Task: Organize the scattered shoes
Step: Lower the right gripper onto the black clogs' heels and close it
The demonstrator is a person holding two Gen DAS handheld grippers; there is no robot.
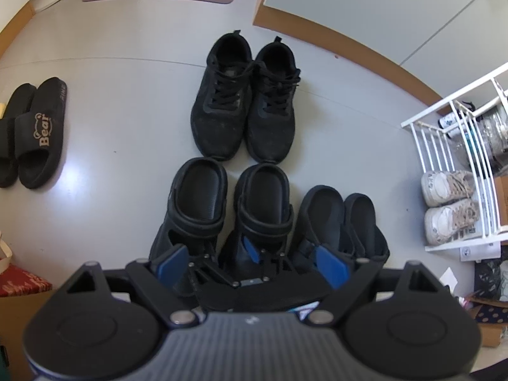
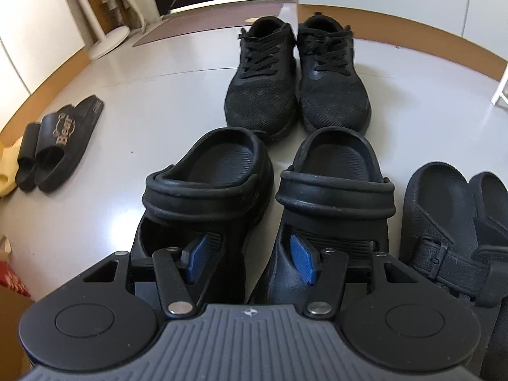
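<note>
Reaching down into the pair of black clogs (image 2: 263,190), the right hand-held gripper (image 2: 250,260) has one blue finger inside each shoe, so that the two adjacent inner walls lie between its pads. Its jaws stand about half open, and whether the pads already press on those walls cannot be told from the right wrist view. The step in hand looks like gripping both clogs together as one pair.

The left hand-held gripper (image 1: 254,262) hangs above the same spot with its jaws wide apart and nothing in them, looking down on the right gripper's linkage and on the clogs (image 1: 228,203).

On the grey floor (image 1: 127,95) the shoes are mostly paired already. The black sneakers (image 1: 246,101) sit side by side just beyond the clogs, toes nearly touching the clogs' heels. A pair of black strapped sandals (image 1: 344,219) stands just to the right of the clogs. Well off to the left lie the black "Bear" slides (image 1: 33,136), one overlapping the other (a yellowish shoe edge shows beside them in the right wrist view). White sneakers (image 1: 447,203) rest on the bottom tier of the white rack (image 1: 444,146) at the right.

Next, I judge, the right jaws need to pinch both inner walls firmly before any lift, since soft rubber may slip, and the wide left jaws must keep clear.
</note>
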